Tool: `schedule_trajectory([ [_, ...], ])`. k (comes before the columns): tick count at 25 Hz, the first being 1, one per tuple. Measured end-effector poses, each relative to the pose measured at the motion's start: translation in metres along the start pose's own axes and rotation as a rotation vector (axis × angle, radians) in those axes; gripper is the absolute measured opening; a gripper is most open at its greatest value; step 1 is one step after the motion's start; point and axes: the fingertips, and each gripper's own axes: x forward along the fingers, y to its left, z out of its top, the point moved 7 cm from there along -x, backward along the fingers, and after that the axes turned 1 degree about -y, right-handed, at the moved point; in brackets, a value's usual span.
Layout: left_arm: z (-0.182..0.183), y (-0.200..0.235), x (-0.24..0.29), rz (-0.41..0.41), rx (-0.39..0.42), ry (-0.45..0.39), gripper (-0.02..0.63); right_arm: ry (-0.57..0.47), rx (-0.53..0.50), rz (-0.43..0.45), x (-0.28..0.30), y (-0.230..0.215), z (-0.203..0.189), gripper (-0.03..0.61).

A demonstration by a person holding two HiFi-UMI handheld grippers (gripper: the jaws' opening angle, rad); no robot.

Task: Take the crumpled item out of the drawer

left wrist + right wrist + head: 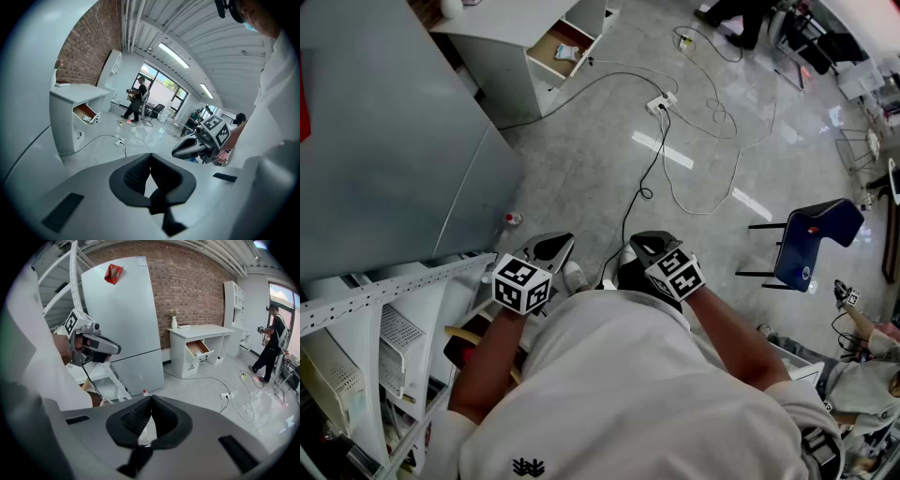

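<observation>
A white desk point(502, 28) stands far across the room with its wooden drawer point(565, 47) pulled open. A pale crumpled item point(568, 53) lies inside the drawer. The same open drawer point(199, 348) shows in the right gripper view, and small in the left gripper view as the drawer point(85, 112). My left gripper point(553, 248) and right gripper point(649, 246) are held close to my body, far from the desk. Each gripper's jaws meet at the tips with nothing between them, as seen on the left gripper point(150, 155) and the right gripper point(151, 398).
A tall grey fridge point(384, 141) stands at my left, with a white metal rack point(384, 309) beside it. A small bottle point(514, 218) sits at the fridge's foot. Cables and a power strip point(661, 101) cross the floor toward the desk. A blue chair point(816, 239) stands at right. A person point(272, 341) stands by the window.
</observation>
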Motion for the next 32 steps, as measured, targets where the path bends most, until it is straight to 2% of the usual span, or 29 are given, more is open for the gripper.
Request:
schedule_trajectory([
  [6,-0.007,0.014,-0.010,0.001,-0.002,0.017,0.025,0.017,-0.001,0.009,0.010,0.018,0.006,0.029],
  [10,-0.002,0.023,0.006,-0.004,-0.022,0.023,0.025,0.002,0.042,0.012,0.012,0.000,0.013,0.029],
  [13,0.016,0.030,0.026,0.017,-0.008,0.021,0.025,-0.015,0.036,0.027,0.015,-0.025,0.021,0.029],
  [17,0.059,0.044,0.062,0.095,0.014,0.020,0.025,-0.035,0.010,0.053,0.017,-0.080,0.041,0.035],
  [20,0.097,0.046,0.097,0.147,0.043,0.024,0.025,-0.071,0.008,0.063,0.013,-0.134,0.058,0.078],
  [23,0.132,0.052,0.138,0.181,0.058,0.046,0.025,-0.099,0.014,0.073,0.011,-0.190,0.071,0.081],
  [30,0.187,0.080,0.238,0.225,0.052,0.069,0.031,-0.084,0.030,0.116,0.030,-0.302,0.072,0.092],
  [32,0.199,0.084,0.259,0.222,0.044,0.075,0.056,-0.068,0.040,0.133,0.032,-0.320,0.070,0.092],
])
